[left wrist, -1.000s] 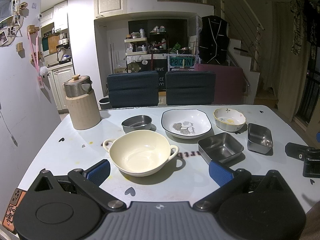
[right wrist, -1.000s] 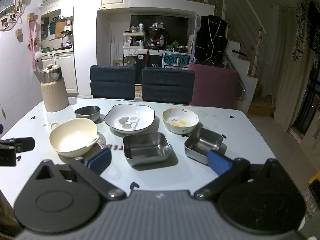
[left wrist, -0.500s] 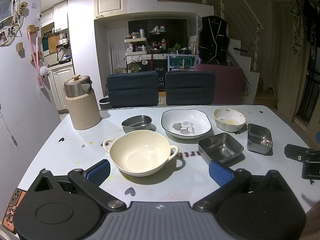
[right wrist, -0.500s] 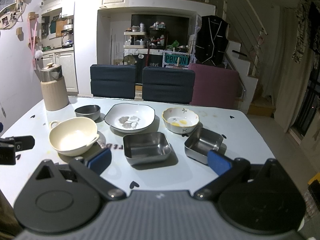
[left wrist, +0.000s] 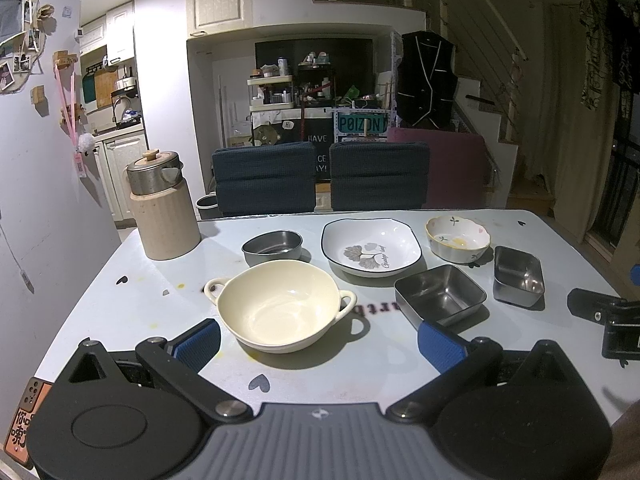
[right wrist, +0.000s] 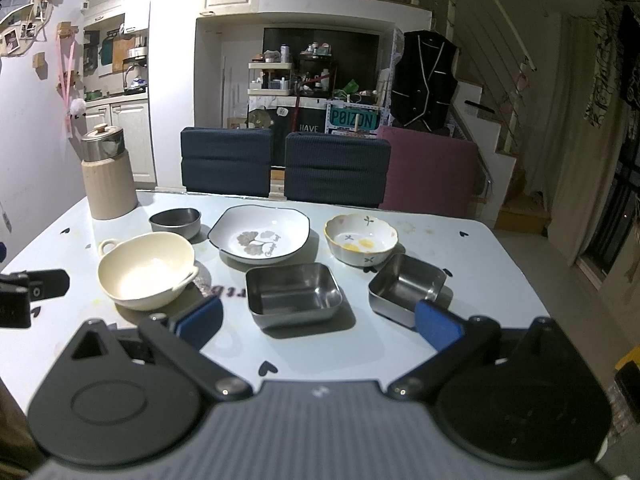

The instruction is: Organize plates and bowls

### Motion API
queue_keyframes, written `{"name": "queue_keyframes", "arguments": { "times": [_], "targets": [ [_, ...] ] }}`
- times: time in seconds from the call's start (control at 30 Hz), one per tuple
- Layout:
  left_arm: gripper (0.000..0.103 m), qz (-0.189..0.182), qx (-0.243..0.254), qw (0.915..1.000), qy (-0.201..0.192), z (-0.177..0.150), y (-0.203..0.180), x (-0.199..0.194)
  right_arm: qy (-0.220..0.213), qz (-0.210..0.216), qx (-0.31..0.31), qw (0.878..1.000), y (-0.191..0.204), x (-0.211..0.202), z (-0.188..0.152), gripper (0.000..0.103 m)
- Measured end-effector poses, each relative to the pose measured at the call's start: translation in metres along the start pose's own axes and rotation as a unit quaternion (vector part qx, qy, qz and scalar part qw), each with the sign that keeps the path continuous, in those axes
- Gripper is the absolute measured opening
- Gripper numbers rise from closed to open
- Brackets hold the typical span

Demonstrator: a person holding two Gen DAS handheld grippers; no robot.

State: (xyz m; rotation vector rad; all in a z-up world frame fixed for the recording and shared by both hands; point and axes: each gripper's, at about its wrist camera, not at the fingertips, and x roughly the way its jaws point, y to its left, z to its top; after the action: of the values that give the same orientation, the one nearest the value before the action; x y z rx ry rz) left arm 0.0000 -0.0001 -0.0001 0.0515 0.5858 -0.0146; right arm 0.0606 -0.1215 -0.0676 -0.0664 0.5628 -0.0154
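Left wrist view: left gripper (left wrist: 319, 338) spread wide, empty, cream bowl (left wrist: 279, 311) at twelve o'clock; right gripper (right wrist: 318, 324) likewise spread, steel tray (right wrist: 293, 294) at twelve.

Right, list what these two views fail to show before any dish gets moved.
- Right wrist view: the near corner of the small rectangular steel tin sits behind a blue pad.
- Left wrist view: the right gripper is cut off by the frame edge, its jaws unseen.
- Both views: the script on the white leaf-print plate is too small to read.
- Both views: the table's near edge is hidden by the gripper bodies.
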Motion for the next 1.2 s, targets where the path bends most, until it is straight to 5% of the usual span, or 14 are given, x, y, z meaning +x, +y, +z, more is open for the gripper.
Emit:
{"name": "queue_keyframes", "arguments": {
  "times": [0.93,1.2],
  "targets": [
    [0.103,0.008,-0.001,0.9999,-0.007,0.015,0.002,-0.003,0.014,-0.002,-0.013,1.0,-0.004,0.006,0.018,0.103],
    [0.103,0.012,-0.006,0.9995,-0.029,0.038,0.004,0.01,-0.031,-0.001,-0.026,0.999,-0.004,0.016,0.035,0.103]
  ]
}}
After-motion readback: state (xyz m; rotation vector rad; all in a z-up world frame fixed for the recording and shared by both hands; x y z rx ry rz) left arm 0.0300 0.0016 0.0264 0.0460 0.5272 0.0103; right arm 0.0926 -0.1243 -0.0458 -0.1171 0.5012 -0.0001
